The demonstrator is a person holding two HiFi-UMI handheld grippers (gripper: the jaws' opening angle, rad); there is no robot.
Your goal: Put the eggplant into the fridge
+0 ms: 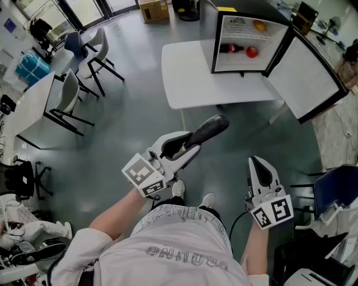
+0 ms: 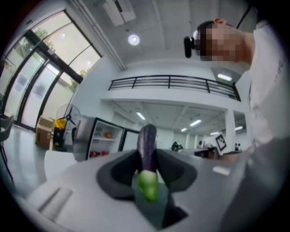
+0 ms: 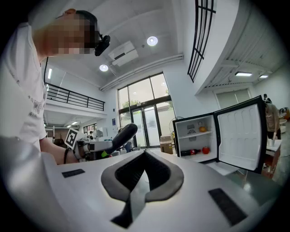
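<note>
- At the far left of the head view, two white moulded chairs with black legs (image 1: 70, 92) are standing beside a long white desk (image 1: 31, 106) on the grey floor (image 1: 128, 111).
- A brown cardboard box (image 1: 154, 10) is sitting on the floor at the top edge, left of the fridge.
- The white left gripper (image 1: 182, 152), with a marker cube at its rear, is pointing up and to the right in the head view. Its jaws are standing partly apart and are pressing on the stem end of the long dark purple eggplant (image 1: 206, 131).
- The eggplant is sticking out past the fingertips, its rounded end hanging over the floor, well apart from the fridge. In the left gripper view its green cap (image 2: 147, 183) is sitting between the dark pads, and the purple body is rising beyond them.
- A white rectangular table (image 1: 190, 78) is standing ahead of the person, bearing a small black fridge with a white interior (image 1: 207, 33).
- Inside the fridge, a round orange fruit (image 1: 259, 25) is lying on the upper shelf. A dark bottle with red on it (image 1: 230, 48) and a round red fruit (image 1: 252, 52) are lying on the lower one.
- The white right gripper (image 1: 259, 166) is pointing forward, to the right of the left gripper and apart from it. Its jaws are resting together at the tips with nothing between them.
- The fridge's white-lined door (image 1: 310, 78) is standing wide open, swung out to the right past the table's edge.
- A blue chair (image 1: 335, 187) is standing at the right edge.
</note>
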